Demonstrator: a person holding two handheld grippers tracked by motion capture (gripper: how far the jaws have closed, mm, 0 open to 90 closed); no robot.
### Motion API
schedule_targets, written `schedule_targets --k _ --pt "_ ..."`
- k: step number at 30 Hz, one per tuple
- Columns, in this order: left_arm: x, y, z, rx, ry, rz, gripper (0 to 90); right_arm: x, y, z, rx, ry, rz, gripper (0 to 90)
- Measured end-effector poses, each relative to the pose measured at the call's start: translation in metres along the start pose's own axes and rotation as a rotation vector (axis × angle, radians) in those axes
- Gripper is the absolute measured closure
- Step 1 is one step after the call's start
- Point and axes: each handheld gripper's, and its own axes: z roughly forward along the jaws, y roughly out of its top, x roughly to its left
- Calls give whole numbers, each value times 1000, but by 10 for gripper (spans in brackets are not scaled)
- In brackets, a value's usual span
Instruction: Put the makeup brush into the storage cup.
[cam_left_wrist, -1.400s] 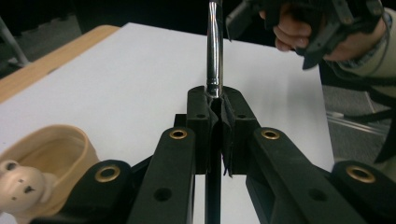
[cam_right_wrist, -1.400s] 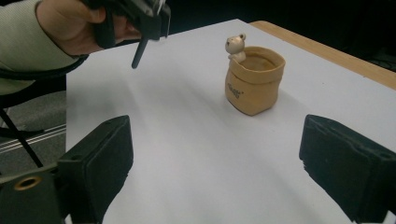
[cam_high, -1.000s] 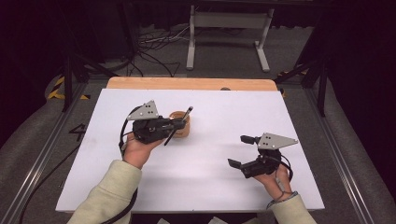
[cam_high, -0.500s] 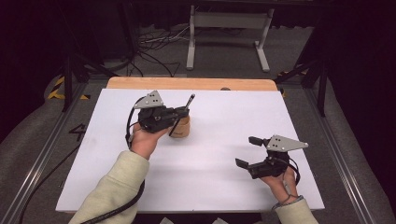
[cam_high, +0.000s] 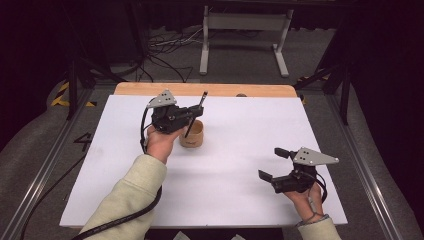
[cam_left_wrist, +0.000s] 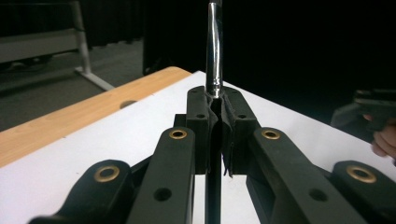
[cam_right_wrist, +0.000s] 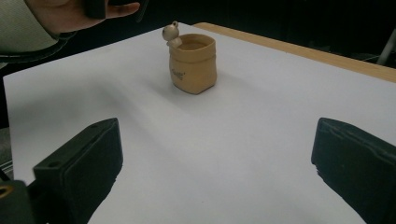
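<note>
Your left gripper is clamped on a slim pen-like rod with a black lower shaft and a shiny metal upper part, the jaws pressed together around it in the left gripper view. In the high view that rod slants from above the gripper down toward the small tan sack-shaped cup with a little round-headed figure on its rim, its lower end just over or at the cup's mouth; whether it touches the rim cannot be told. Over the past second your left hand has carried the rod from low and left of the cup to a spot higher and more directly above it, which suggests the drop into the cup is near, but not yet made. The cup stands upright on the white sheet covering the table, a little back of centre, with the wooden table edge beyond. Your right gripper waits well apart near the front right of the sheet, its jaws wide and empty, and has drifted slightly farther right, facing the cup.
</note>
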Motion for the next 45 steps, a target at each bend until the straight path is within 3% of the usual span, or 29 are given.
schedule_targets --k 8,11,17,25,29,33,36,45 --pt "5 -2 6 -45 40 -50 832 -3 -3 -3 -18 -13 25 19" --pt "7 -2 9 -70 78 -80 832 -3 -4 -1 -7 -4 24 20" --pt "7 -3 16 -99 127 -101 831 -4 -3 -1 -3 6 27 20" --pt "7 -4 19 -106 147 -91 829 -4 -3 -1 -7 10 32 21" --pt "9 -6 19 -138 162 -69 829 -4 -3 2 -5 23 30 22" --pt "12 -10 21 -137 176 -48 829 -4 -3 3 -3 26 30 22" --pt "16 -14 23 -143 174 -79 829 -4 -2 2 -9 30 32 21" --pt "24 -25 30 -167 193 -96 828 -3 -2 4 -4 64 30 22"
